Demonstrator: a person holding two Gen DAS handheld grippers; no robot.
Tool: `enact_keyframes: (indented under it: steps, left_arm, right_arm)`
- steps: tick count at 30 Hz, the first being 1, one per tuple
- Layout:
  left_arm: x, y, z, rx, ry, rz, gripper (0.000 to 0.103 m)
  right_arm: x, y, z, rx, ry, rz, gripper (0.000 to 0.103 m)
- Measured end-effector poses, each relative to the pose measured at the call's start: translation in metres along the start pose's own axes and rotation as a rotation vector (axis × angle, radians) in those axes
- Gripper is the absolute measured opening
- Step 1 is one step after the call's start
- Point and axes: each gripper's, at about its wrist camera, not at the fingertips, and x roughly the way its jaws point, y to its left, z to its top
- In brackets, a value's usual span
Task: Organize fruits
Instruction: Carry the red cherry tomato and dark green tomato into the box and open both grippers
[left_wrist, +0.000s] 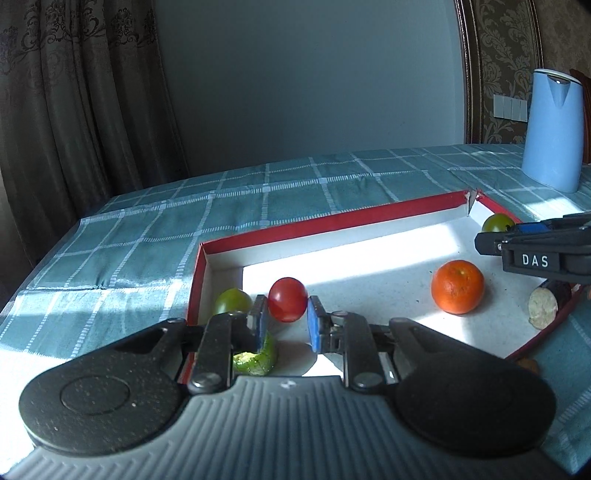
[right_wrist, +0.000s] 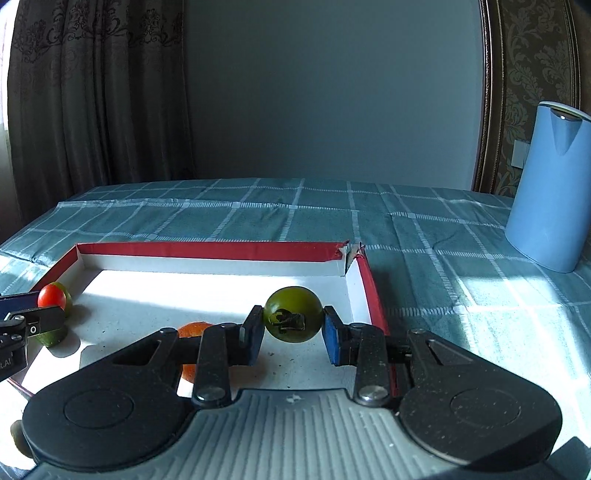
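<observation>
My left gripper (left_wrist: 287, 310) is shut on a small red tomato (left_wrist: 288, 304), held just over the near left part of a red-rimmed white tray (left_wrist: 332, 221). A green tomato (left_wrist: 232, 301) lies in the tray's left corner, and a cut green fruit piece (left_wrist: 256, 356) sits under the left finger. My right gripper (right_wrist: 293, 321) is shut on a dark green tomato (right_wrist: 293, 314) near the tray's right wall (right_wrist: 369, 280). An orange (left_wrist: 458, 291) rests on the tray floor between the two grippers, half hidden behind the right gripper's left finger in the right wrist view.
A dark vegetable with a pale cut end (left_wrist: 543, 308) lies at the tray's right edge. A tall blue kettle (right_wrist: 550, 184) stands on the teal checked tablecloth (right_wrist: 258, 210) to the right. Curtains and a wall lie behind the table.
</observation>
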Motion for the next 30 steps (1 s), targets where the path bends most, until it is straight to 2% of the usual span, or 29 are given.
enact_keyframes:
  steps: [6,13,15,16,18,19,20,22,24,28,30]
  left_arm:
    - [0.025,0.0,0.006,0.0,0.043,0.02,0.021]
    - [0.032,-0.003,0.005,0.013,0.063,0.038,0.023]
    - [0.031,-0.003,0.004,0.014,0.058,0.028,0.032]
    - [0.029,-0.004,0.004,0.013,0.049,0.028,0.041]
    - [0.024,-0.004,0.003,0.019,0.025,0.033,0.046]
    - [0.022,-0.004,0.003,0.016,0.017,0.027,0.052]
    - [0.018,-0.003,0.002,0.013,0.003,0.022,0.061]
    - [0.01,-0.004,0.001,0.019,-0.036,0.046,0.074]
    - [0.002,-0.003,-0.002,0.026,-0.071,0.071,0.077]
    - [-0.014,0.006,-0.007,-0.01,-0.091,0.049,0.079]
    - [-0.023,0.011,-0.012,-0.027,-0.092,0.032,0.082]
  right_arm:
    - [0.029,0.001,0.005,0.008,0.061,-0.004,0.033]
    - [0.034,-0.003,0.006,0.051,0.081,0.019,0.033]
    - [0.034,-0.003,0.006,0.055,0.083,0.022,0.036]
    - [0.034,-0.003,0.006,0.055,0.085,0.029,0.04]
    - [0.032,-0.003,0.006,0.051,0.077,0.038,0.051]
    - [0.03,-0.002,0.006,0.051,0.07,0.032,0.054]
    - [0.029,-0.003,0.006,0.055,0.063,0.027,0.063]
    - [0.025,-0.005,0.005,0.07,0.049,0.021,0.067]
    - [0.02,-0.01,0.004,0.093,0.036,0.016,0.067]
    - [0.005,-0.023,0.0,0.151,0.0,0.0,0.067]
    - [-0.004,-0.031,-0.002,0.189,-0.016,0.021,0.067]
